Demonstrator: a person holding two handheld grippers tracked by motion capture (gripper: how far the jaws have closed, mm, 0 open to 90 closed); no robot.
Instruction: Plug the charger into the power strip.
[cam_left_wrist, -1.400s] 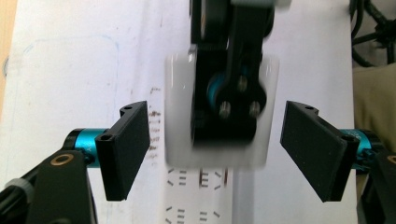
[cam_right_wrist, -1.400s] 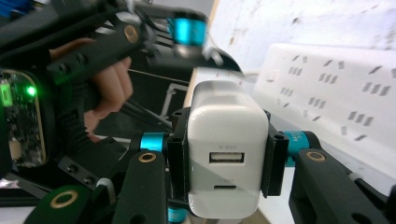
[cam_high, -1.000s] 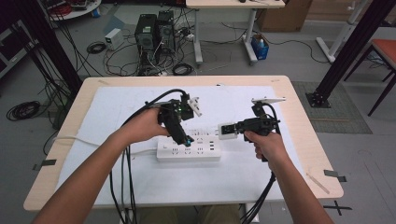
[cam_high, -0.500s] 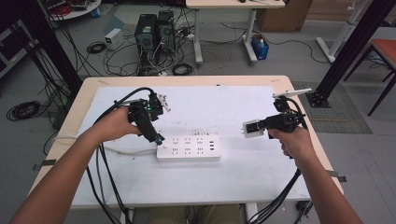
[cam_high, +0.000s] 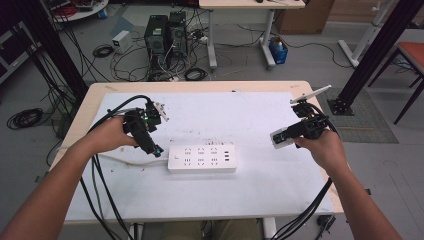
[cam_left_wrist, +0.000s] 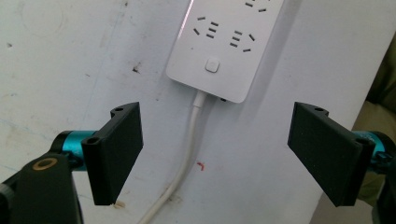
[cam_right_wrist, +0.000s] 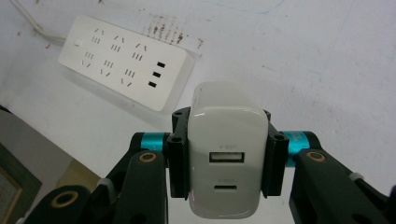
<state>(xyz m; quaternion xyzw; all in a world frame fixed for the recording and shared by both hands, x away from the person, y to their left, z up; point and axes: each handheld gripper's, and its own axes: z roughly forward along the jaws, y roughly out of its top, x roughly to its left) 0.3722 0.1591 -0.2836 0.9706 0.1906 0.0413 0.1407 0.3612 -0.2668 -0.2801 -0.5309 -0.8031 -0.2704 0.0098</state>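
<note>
A white power strip (cam_high: 202, 158) lies flat near the table's middle, its cord (cam_left_wrist: 187, 154) running off to the left. The strip's switch end (cam_left_wrist: 219, 51) sits just ahead of my left gripper (cam_high: 150, 146), whose jaws stand wide open over the cord with nothing between them. My right gripper (cam_high: 292, 134) is held above the table's right side, shut on a white USB charger (cam_right_wrist: 228, 165) whose two ports face the camera. From the right gripper view the strip (cam_right_wrist: 126, 60) lies farther off, to the upper left.
The white mat (cam_high: 240, 115) covers most of the wooden table (cam_high: 200, 86). Black cables trail from both grippers over the near edge. Beyond the table stand computer towers (cam_high: 165, 37), floor cables and a black frame post (cam_high: 375, 47).
My left gripper has moved left, off the strip's top to its cord end. My right gripper has drawn away to the right and upward with the charger in it.
</note>
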